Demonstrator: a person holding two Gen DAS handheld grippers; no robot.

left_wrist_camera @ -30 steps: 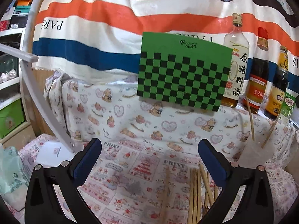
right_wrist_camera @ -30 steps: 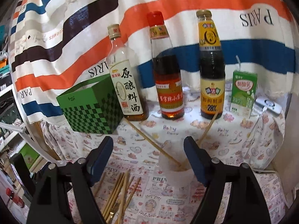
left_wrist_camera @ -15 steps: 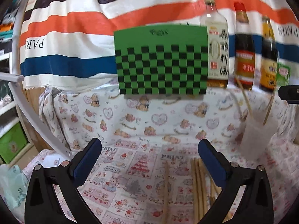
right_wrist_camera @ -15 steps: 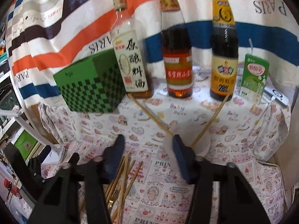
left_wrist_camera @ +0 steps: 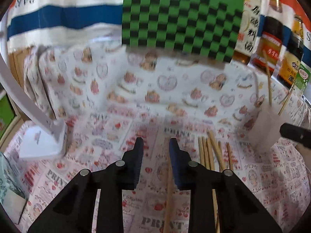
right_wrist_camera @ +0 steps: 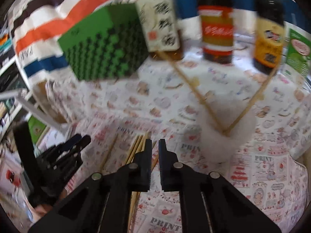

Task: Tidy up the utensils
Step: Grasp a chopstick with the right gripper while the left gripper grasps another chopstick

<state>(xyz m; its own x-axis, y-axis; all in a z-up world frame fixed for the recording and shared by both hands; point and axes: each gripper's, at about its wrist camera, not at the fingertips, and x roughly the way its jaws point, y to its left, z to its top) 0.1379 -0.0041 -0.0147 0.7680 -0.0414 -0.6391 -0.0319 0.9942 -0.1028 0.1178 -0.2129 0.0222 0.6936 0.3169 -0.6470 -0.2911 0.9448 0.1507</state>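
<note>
Several wooden chopsticks [left_wrist_camera: 210, 156] lie in a bundle on the printed tablecloth; they also show in the right wrist view [right_wrist_camera: 136, 147]. One single chopstick [left_wrist_camera: 169, 192] lies apart, just inside my left gripper's right finger. My left gripper [left_wrist_camera: 155, 145] is narrowed with a gap and holds nothing. A frosted plastic cup [right_wrist_camera: 226, 136] holds two chopsticks [right_wrist_camera: 196, 95]; it also shows in the left wrist view [left_wrist_camera: 266, 132]. My right gripper [right_wrist_camera: 154, 145] is nearly shut, empty, low over the bundle's far ends.
A green checkered box [left_wrist_camera: 180, 19] stands at the back. Three sauce bottles [right_wrist_camera: 216, 25] and a green drink carton [right_wrist_camera: 297, 50] line the back right. A white stand [left_wrist_camera: 44, 134] is at left. The left gripper shows in the right wrist view [right_wrist_camera: 64, 155].
Both grippers have closed from wide open to narrow and dropped lower toward the chopsticks on the cloth. The views are blurred by motion.
</note>
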